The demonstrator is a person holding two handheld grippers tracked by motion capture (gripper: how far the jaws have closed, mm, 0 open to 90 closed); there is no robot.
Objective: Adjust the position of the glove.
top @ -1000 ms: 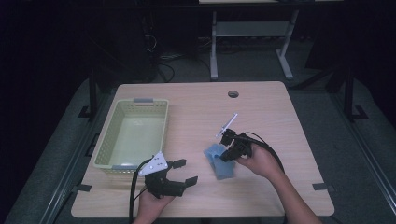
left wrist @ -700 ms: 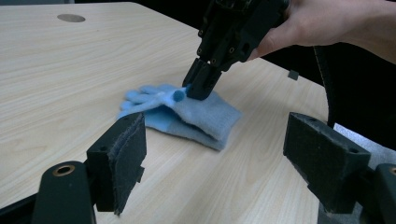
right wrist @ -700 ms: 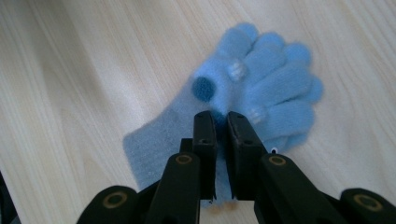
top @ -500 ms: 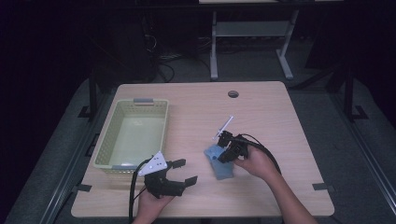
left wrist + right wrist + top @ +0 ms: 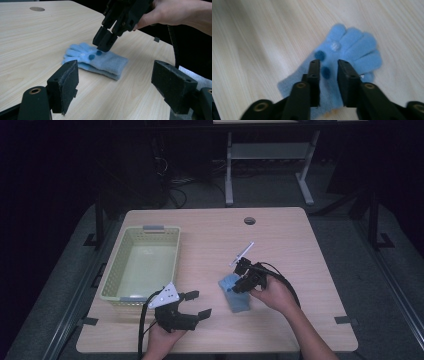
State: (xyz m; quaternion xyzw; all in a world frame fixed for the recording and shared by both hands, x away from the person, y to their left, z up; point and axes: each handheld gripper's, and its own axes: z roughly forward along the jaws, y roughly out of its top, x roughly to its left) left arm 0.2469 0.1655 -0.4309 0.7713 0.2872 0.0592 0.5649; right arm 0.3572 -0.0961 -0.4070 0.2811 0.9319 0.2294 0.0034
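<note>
Right gripper view has the right tool (image 5: 328,75) just over the blue glove (image 5: 352,47) lying on the table (image 5: 249,37), jaws just opening, gripping nothing; they could snag the fleece and drag it. Left tool (image 5: 117,82) gapes idle

The glove (image 5: 235,292) is light blue fleece, with two dark blue dots and one white dot on its back; it lies flat on the wooden table (image 5: 210,230), fingers spread, right of the basket (image 5: 142,265).
</note>
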